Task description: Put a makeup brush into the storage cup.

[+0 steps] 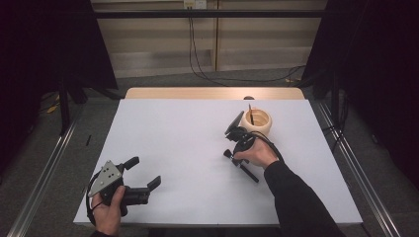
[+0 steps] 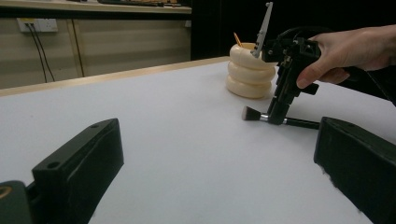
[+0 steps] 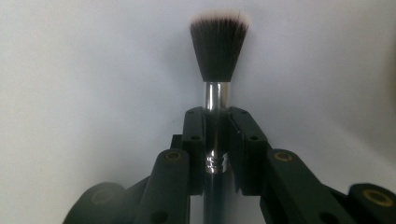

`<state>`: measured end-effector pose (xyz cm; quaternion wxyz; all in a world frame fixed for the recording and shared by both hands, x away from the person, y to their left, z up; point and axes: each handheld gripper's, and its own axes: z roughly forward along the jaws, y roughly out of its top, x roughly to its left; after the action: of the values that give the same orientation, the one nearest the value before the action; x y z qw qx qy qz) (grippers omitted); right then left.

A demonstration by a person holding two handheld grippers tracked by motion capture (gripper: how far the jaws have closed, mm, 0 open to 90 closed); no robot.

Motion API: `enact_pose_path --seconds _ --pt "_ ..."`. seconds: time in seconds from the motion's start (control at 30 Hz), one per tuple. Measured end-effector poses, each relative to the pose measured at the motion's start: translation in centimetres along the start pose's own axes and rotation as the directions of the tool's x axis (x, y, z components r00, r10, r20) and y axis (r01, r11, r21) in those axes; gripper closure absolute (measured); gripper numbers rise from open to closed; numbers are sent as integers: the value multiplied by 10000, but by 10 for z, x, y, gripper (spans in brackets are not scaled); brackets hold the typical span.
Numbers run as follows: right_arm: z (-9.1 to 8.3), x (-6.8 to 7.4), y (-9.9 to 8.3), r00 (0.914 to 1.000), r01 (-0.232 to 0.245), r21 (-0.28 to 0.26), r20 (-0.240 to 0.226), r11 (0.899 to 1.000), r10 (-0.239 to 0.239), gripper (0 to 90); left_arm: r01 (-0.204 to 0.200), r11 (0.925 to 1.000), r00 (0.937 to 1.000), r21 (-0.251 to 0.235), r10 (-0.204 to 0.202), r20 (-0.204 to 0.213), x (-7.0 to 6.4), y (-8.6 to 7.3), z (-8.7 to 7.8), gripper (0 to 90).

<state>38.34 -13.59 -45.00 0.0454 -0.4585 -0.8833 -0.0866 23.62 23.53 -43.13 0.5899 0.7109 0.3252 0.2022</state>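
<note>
A makeup brush with dark, white-tipped bristles and a silver ferrule lies on the white table. My right gripper points down at it, jaws shut on the ferrule and upper handle. From above, the brush runs from right of centre toward the person's right forearm, under the right gripper. Just behind stands a cream ribbed holder with a thin stick in it. My left gripper rests at the near left corner, open with nothing between its jaws. Across the table it sees the brush, the right gripper and the holder.
A wooden strip edges the table's far side. Metal rails run along both sides on the floor, and cables hang from a wall socket behind. Dark curtains stand at left and right.
</note>
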Motion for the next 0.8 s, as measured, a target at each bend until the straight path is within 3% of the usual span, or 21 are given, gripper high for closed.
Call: enact_pose_path --seconds 0.47,0.8 --pt "-1 2 0 9998 192 64 69 9998 -193 784 -30 10000 10000 17 30 29 0 0 0 16" --pt "-7 2 -4 9996 222 -303 -142 9993 -226 784 -40 10000 10000 49 40 -41 0 0 0 15"
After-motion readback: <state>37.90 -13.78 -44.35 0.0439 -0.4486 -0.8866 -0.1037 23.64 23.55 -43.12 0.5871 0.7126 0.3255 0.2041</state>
